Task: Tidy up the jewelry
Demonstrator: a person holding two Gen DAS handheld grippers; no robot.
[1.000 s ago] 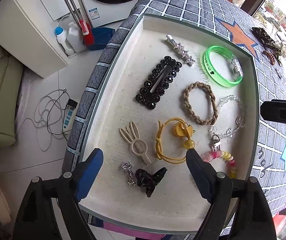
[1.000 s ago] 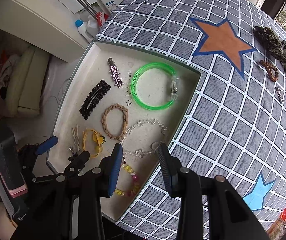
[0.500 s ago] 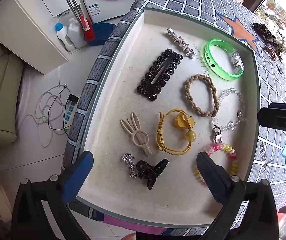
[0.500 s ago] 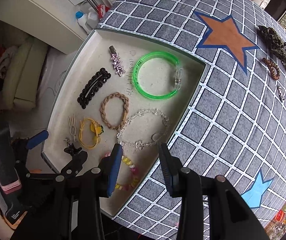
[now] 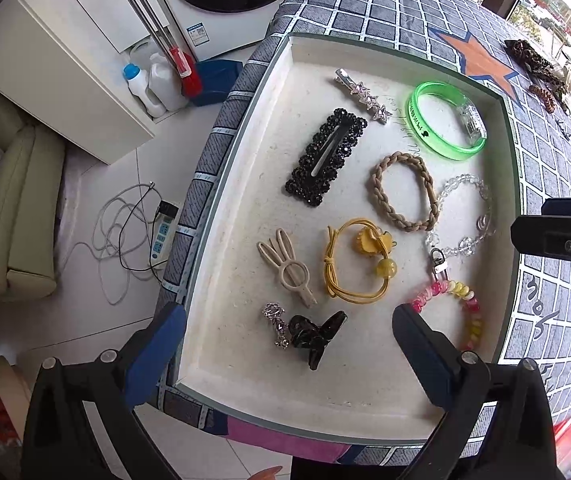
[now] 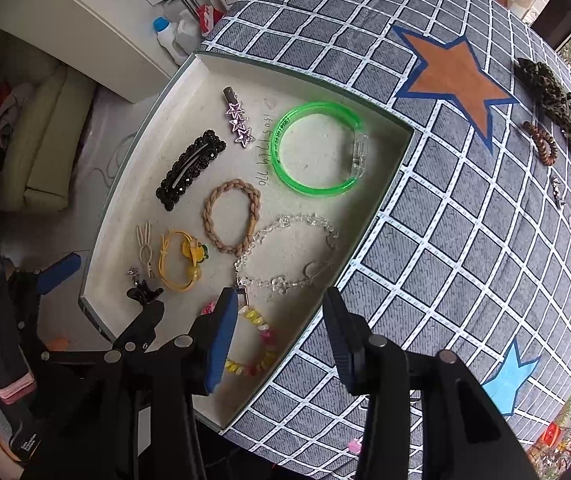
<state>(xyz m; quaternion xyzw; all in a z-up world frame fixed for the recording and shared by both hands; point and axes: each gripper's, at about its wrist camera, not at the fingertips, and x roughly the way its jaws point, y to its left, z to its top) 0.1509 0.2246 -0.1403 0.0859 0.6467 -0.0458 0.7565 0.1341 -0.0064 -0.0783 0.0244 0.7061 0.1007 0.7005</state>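
Observation:
A shallow white tray [image 5: 245,152] [image 6: 389,168] on the checked tablecloth holds several pieces: a black beaded clip [image 5: 325,156], a green bangle [image 5: 445,120] [image 6: 313,148], a braided tan tie [image 5: 401,190], a yellow tie [image 5: 357,260], a clear bead bracelet [image 5: 461,216], a pink-yellow bead chain [image 5: 465,300] and a black claw clip [image 5: 313,336]. My left gripper [image 5: 289,344] is open and empty over the tray's near edge. My right gripper [image 6: 279,332] is open and empty above the tray's near right rim.
More jewelry lies at the far right of the table: a dark leopard scrunchie [image 6: 545,88], a brown bead bracelet [image 6: 541,148] and small pieces [image 6: 557,190]. The floor at left holds bottles [image 5: 145,88], a power strip with cables [image 5: 161,232] and a cushion [image 5: 17,208].
My left gripper has opened wide and drawn back from the tray toward its near edge. My right gripper has shifted slightly over the tray's right rim and stays open.

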